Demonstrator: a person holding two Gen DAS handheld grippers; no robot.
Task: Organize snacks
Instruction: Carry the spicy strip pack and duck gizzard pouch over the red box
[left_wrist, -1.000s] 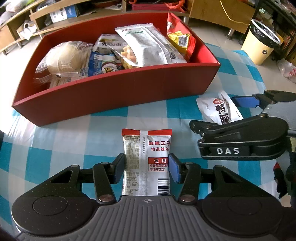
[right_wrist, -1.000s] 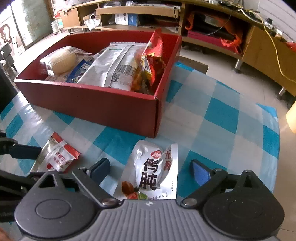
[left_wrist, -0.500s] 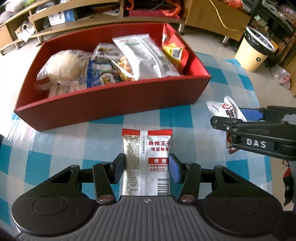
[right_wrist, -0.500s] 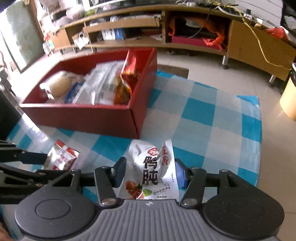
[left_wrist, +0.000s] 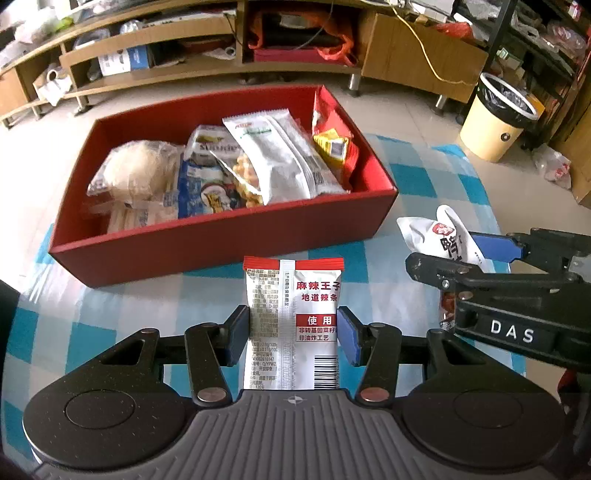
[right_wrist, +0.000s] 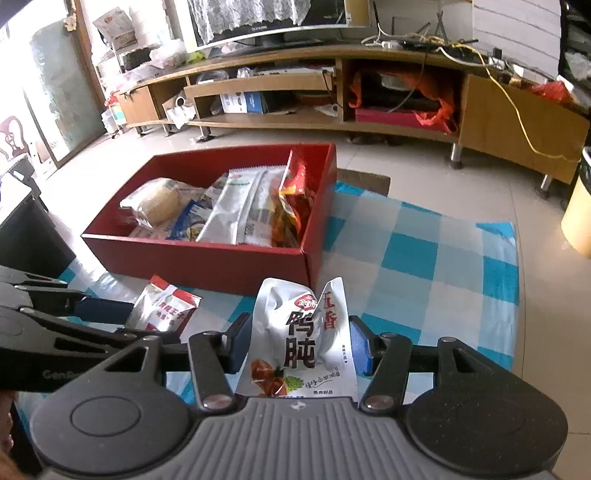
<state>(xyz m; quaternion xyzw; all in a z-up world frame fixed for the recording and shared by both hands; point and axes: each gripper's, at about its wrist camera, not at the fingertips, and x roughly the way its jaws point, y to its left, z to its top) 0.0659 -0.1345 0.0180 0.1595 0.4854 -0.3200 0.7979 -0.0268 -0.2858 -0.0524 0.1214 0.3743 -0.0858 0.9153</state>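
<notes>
Left hand-held gripper (left_wrist: 293, 334) is clenched on the red-topped spicy-strip packet (left_wrist: 293, 325). Right hand-held gripper (right_wrist: 297, 349), wide 1 second ago, now grasps the white duck-gizzard pouch (right_wrist: 301, 336). Both packets have left the desk (right_wrist: 424, 266) (checked cloth); the red box (left_wrist: 221, 240), just ahead, should come next.

1. Setting: a home living room.
2. Long low wooden TV cabinet (right_wrist: 332, 85) against the wall, its open shelves cluttered with boxes and bags.
3. Television (right_wrist: 266, 14) standing on the cabinet.
4. Tiled floor (right_wrist: 424, 162); yellow waste bin (left_wrist: 498, 114) with liner.
5. Blue-and-white checked tablecloth (right_wrist: 424, 266).
</notes>
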